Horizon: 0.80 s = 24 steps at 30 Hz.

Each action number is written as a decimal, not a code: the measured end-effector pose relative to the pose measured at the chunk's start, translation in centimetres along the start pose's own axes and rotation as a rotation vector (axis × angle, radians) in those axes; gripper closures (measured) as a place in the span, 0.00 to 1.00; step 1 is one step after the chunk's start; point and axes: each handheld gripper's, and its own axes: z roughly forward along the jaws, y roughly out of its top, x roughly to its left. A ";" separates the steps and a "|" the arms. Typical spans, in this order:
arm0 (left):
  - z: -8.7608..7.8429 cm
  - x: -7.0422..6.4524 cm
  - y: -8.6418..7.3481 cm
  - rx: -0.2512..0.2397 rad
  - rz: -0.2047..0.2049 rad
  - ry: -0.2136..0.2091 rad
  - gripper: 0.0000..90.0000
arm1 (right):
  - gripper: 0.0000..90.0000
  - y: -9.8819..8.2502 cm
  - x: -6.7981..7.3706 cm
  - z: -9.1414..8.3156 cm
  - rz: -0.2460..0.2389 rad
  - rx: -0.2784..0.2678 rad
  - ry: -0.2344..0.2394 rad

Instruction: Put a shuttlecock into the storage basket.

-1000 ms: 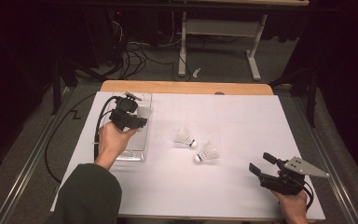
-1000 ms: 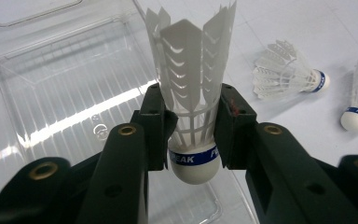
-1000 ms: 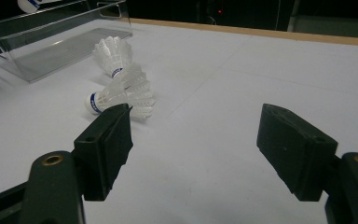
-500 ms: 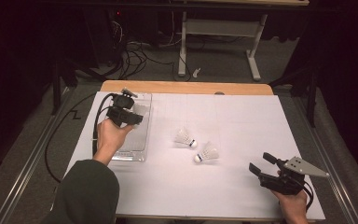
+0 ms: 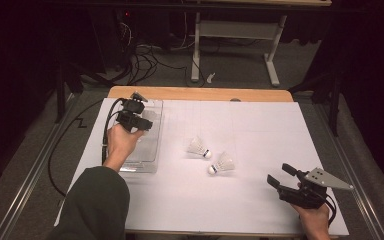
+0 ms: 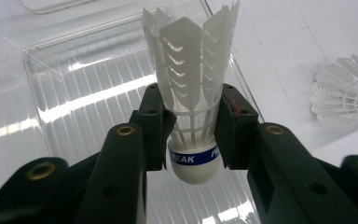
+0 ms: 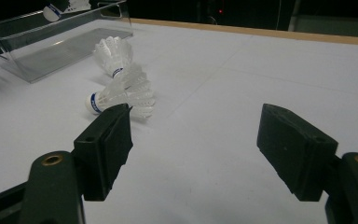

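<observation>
Moved farther over tray [image 5: 150,162], left gripper [image 6: 193,135] clamps shuttlecock [image 6: 193,112].

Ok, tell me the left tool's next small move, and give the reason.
Probably lower a little, then open over the clear plastic tray. The left tool grips a white feathered shuttlecock with a blue band above the tray's ribbed floor, with no drop made yet. Two more white shuttlecocks wait on the white table sheet.

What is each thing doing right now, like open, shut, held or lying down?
Left hand-held gripper: shut on a shuttlecock, above the clear tray.
Right hand-held gripper: open, nothing between its jaws.
Two loose shuttlecocks: lying on their sides on the table.
</observation>
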 end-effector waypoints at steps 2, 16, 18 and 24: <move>0.4 0.3 0.1 0.008 -0.008 0.002 0.74 | 0.30 0.0 0.0 0.0 0.000 0.000 0.000; 1.7 1.0 0.4 0.026 -0.046 -0.011 0.73 | 0.30 0.0 0.0 0.0 0.000 0.001 0.001; 1.9 1.0 0.5 0.025 -0.049 -0.013 0.72 | 0.30 0.0 0.0 0.0 -0.001 0.000 0.001; 2.3 1.1 0.5 0.037 -0.054 -0.003 0.70 | 0.30 0.0 0.0 0.0 -0.001 0.000 0.002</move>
